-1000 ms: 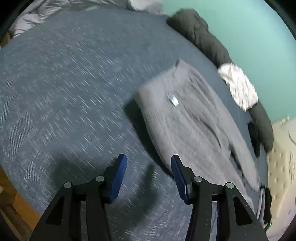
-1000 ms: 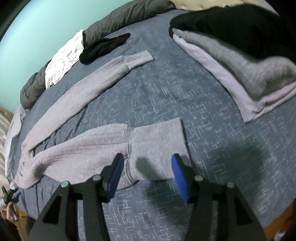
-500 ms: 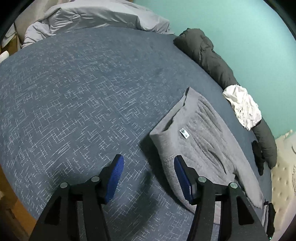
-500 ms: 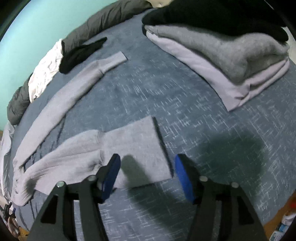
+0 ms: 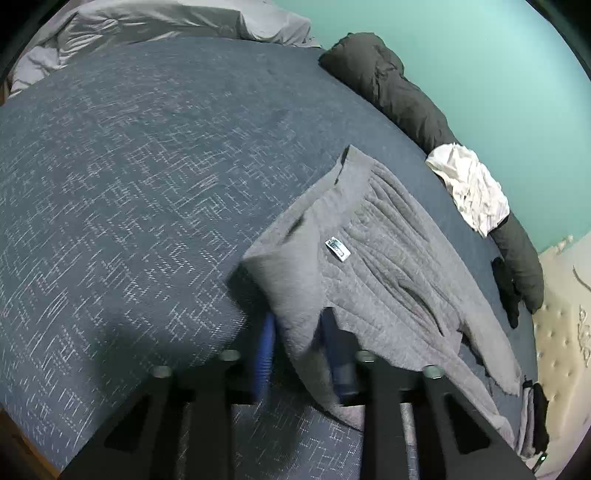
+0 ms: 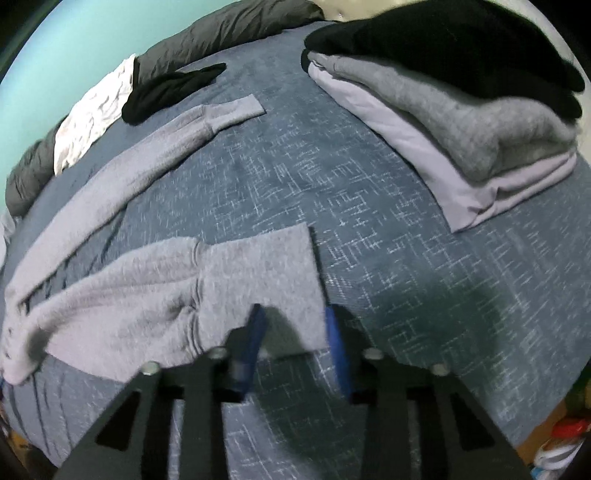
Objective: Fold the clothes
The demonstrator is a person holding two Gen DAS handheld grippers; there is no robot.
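Note:
Grey sweatpants [image 5: 388,266] lie spread on the blue patterned bedspread [image 5: 129,166], a small white label [image 5: 338,249] on the waistband. My left gripper [image 5: 300,354] is closing on the near corner of the waistband [image 5: 295,288]; the fabric bunches up between its blue pads. In the right wrist view both legs stretch away to the left, the far leg [image 6: 147,155] and the near leg [image 6: 129,295]. My right gripper [image 6: 295,347] is closing on the near leg's cuff [image 6: 258,266], whose corner sits between the pads.
A stack of folded clothes [image 6: 461,122] topped by a black garment [image 6: 443,40] sits at the right. A dark padded roll [image 5: 399,85], a white garment [image 5: 472,188] and a black garment [image 6: 166,88] lie along the teal wall. Grey bedding [image 5: 147,22] is at the back; a cream headboard [image 5: 565,325] is at the right.
Both grippers have narrowed their jaws. The left one slid right onto the waistband corner, which now stands between its pads. The right one has come down over the cuff's corner.

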